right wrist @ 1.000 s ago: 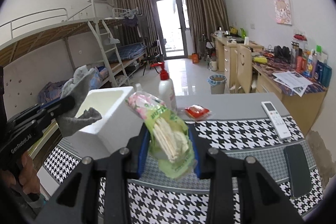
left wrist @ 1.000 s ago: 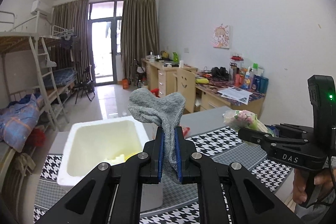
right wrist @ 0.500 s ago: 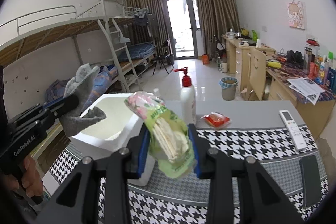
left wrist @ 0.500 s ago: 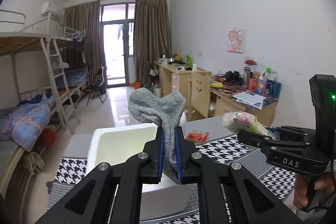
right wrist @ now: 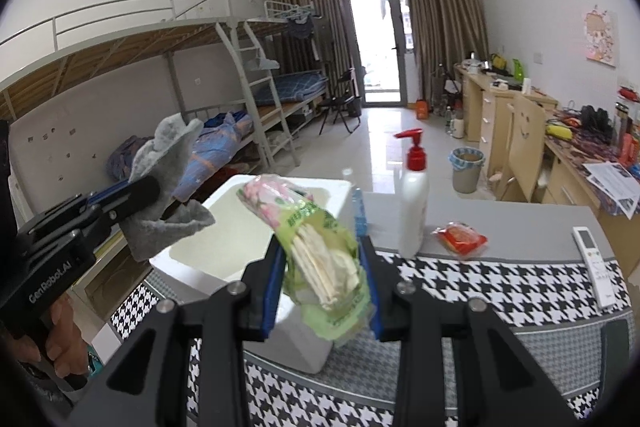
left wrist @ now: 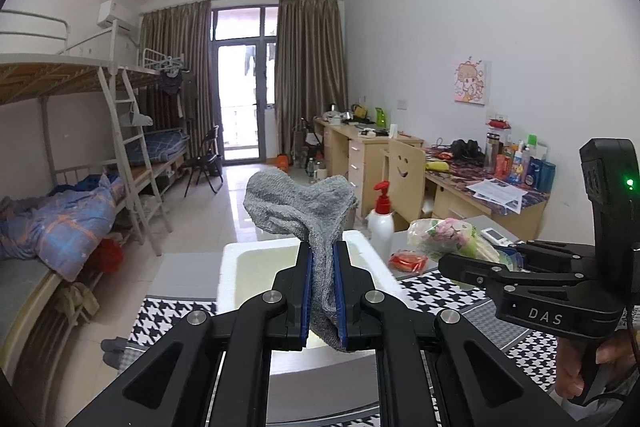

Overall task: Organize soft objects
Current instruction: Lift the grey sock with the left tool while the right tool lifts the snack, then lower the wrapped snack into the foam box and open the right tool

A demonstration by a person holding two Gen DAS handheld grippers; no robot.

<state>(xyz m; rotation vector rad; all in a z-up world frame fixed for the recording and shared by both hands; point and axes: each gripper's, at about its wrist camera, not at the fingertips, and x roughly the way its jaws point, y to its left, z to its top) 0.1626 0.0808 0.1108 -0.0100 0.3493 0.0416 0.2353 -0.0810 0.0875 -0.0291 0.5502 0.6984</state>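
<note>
My left gripper is shut on a grey sock, which sticks up above the blue pads and hangs a little below them. Just beyond it lies an open white foam box on the houndstooth cloth. My right gripper is shut on a soft green and pink plastic packet of tissues, held over the near right corner of the foam box. In the right wrist view the left gripper with the sock hovers at the box's left side. In the left wrist view the right gripper carries the packet at the right.
A white pump bottle with a red top stands behind the box, with a red snack packet beside it. A white remote and a dark phone lie at the table's right. Bunk beds fill the left, desks the right.
Both grippers have drawn back from the foam box and swung, so the box sits farther off and the pump bottle has come into the left wrist view. Both grips are unchanged.
</note>
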